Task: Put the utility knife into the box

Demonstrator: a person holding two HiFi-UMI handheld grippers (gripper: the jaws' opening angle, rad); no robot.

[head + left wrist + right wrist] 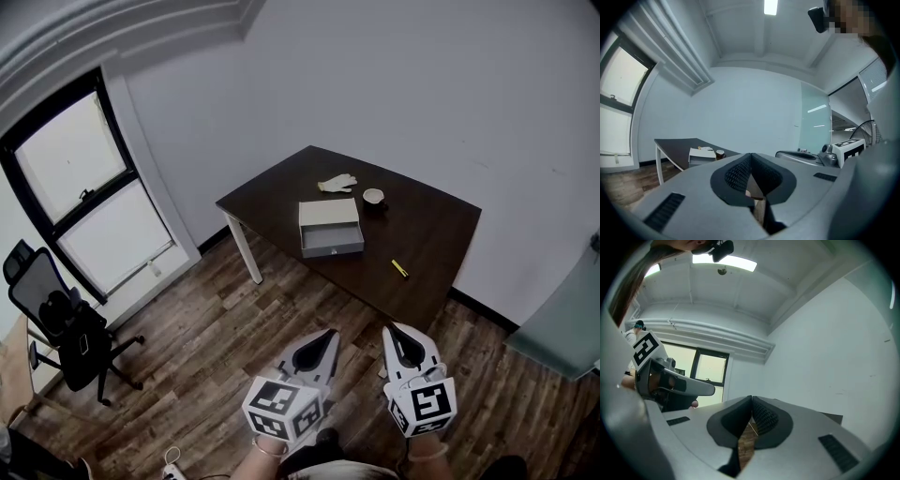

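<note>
A small yellow utility knife [400, 268] lies on the dark brown table [431, 234], near its right front edge. To its left stands a grey box [330, 227] with a drawer-like front, also in the left gripper view as the box [700, 155]. Both grippers are held well short of the table, over the wooden floor. My left gripper [327, 337] is shut and empty, tips touching [750, 155]. My right gripper [398, 332] is likewise shut with nothing in it [751, 398].
On the table behind the box lie a pale glove [337, 183] and a small cup [373, 197]. A black office chair [66, 328] stands at the left by a tall window [84, 197]. Wooden floor [225, 328] lies between me and the table.
</note>
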